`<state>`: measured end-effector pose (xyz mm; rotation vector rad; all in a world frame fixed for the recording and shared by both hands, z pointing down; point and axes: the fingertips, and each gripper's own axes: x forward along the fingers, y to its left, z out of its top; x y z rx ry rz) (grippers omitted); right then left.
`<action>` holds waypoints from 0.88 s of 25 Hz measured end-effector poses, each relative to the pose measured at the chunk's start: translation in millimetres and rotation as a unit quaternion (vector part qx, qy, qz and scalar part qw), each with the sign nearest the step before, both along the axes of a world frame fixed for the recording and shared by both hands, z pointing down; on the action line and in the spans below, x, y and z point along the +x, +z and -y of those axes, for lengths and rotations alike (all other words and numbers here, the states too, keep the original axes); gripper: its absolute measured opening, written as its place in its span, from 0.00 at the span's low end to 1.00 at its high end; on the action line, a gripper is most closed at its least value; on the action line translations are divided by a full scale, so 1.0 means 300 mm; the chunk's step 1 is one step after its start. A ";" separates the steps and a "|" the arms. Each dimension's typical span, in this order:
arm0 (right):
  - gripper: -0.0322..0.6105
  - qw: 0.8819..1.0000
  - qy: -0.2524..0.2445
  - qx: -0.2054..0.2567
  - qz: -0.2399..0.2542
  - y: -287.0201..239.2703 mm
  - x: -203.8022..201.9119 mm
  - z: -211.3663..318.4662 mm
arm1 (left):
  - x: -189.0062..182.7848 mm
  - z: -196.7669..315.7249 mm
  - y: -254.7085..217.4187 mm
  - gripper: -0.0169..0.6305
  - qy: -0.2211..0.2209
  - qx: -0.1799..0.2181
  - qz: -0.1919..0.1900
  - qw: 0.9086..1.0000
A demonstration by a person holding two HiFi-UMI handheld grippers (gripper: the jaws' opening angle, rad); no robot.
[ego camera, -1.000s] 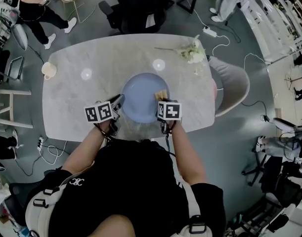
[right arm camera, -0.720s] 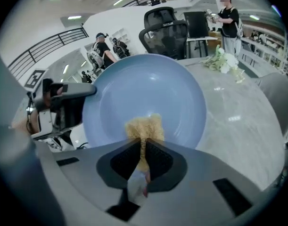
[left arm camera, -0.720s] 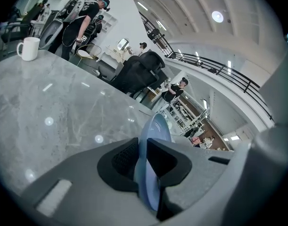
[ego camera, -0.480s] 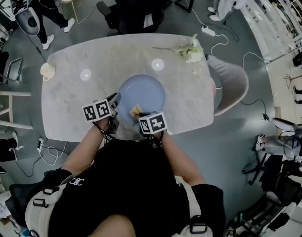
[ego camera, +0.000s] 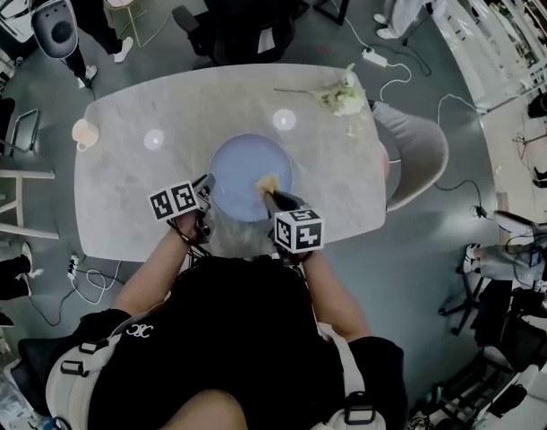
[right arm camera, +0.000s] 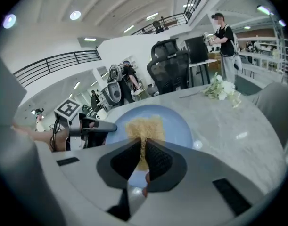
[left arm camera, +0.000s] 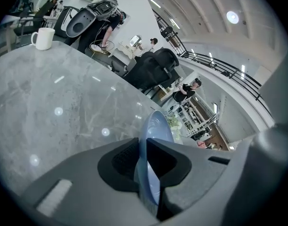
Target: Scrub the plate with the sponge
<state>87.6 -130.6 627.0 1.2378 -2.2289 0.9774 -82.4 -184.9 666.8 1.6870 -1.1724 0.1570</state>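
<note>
A light-blue plate [ego camera: 242, 170] lies on the marble table [ego camera: 139, 195] in front of me. My left gripper [ego camera: 204, 191] is shut on the plate's left rim; in the left gripper view the plate [left arm camera: 158, 125] runs edge-on between the pads of that gripper [left arm camera: 144, 147]. My right gripper [ego camera: 271, 195] reaches in from the near side and is shut on a tan sponge [ego camera: 268, 184], which rests on the plate's right half. In the right gripper view the sponge [right arm camera: 144, 126] sticks out past the right gripper [right arm camera: 144, 149] onto the plate [right arm camera: 174, 126], with the left gripper [right arm camera: 100, 126] at the rim.
A white mug [ego camera: 84, 133] stands at the table's far left and a bunch of pale flowers [ego camera: 343, 97] lies at the far right. A grey chair [ego camera: 421, 150] sits at the table's right end, a black office chair [ego camera: 246, 12] behind it. People stand around the room.
The right gripper swept the sponge from the plate's right side to its near-left edge, then back up and right. The left gripper kept its hold on the rim.
</note>
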 end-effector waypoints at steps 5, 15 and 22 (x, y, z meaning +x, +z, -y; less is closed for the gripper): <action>0.10 0.995 0.061 0.084 -0.003 -0.135 0.113 0.038 | 0.006 -0.004 0.066 0.10 -0.015 -0.032 -0.007 0.999; 0.10 0.978 0.113 0.170 -0.032 -0.281 0.247 0.008 | 0.079 0.001 0.231 0.11 -0.027 -0.106 -0.009 0.994; 0.10 0.962 0.155 0.222 -0.030 -0.348 0.309 0.021 | 0.052 -0.040 0.325 0.10 0.000 -0.141 0.084 0.987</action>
